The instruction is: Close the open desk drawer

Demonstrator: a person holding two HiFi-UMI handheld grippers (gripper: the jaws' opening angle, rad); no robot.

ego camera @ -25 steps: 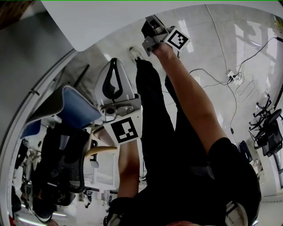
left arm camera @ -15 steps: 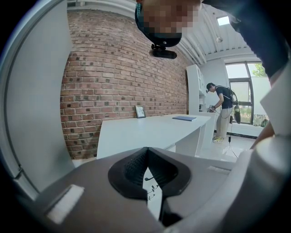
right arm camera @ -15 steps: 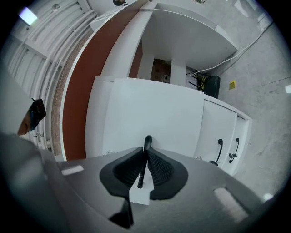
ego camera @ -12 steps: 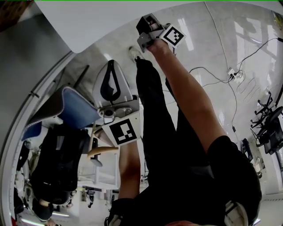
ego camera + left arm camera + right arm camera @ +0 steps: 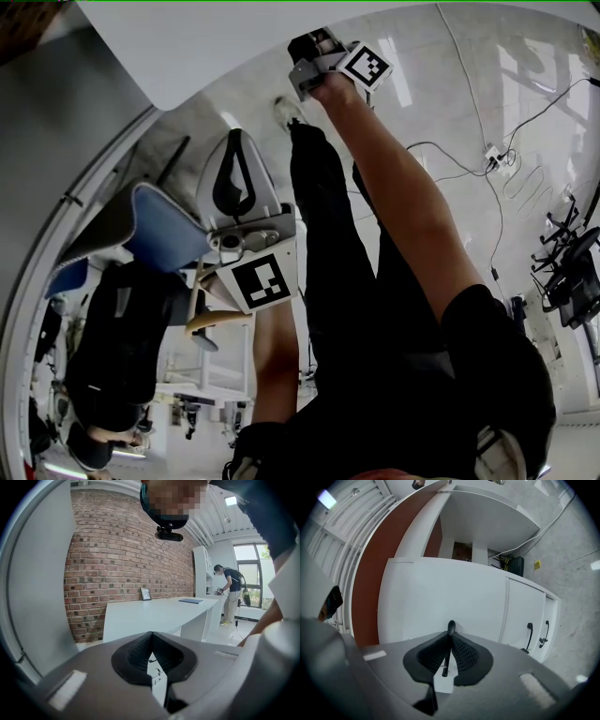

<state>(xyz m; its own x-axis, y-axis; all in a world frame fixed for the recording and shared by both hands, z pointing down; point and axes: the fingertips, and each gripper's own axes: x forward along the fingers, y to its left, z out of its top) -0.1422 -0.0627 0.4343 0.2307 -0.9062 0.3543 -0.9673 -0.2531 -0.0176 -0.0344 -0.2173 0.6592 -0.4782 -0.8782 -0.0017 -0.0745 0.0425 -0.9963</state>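
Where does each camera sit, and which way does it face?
Head view: on the head, facing down; legs, arms, left gripper, right gripper.
Left gripper view: behind shut jaws, facing brick wall; forearm at right.
Right gripper view: behind jaws shut on drawer handle, facing white drawers.
Shared: head and right gripper views show right gripper.

White cabinet front (image 5: 440, 597) directly ahead.

Handle (image 5: 451, 626) partly hidden between right gripper (image 5: 450, 637) jaws; surface (image 5: 234, 47) cut off at head view's top edge; far frame (image 5: 146, 594) too small to read.
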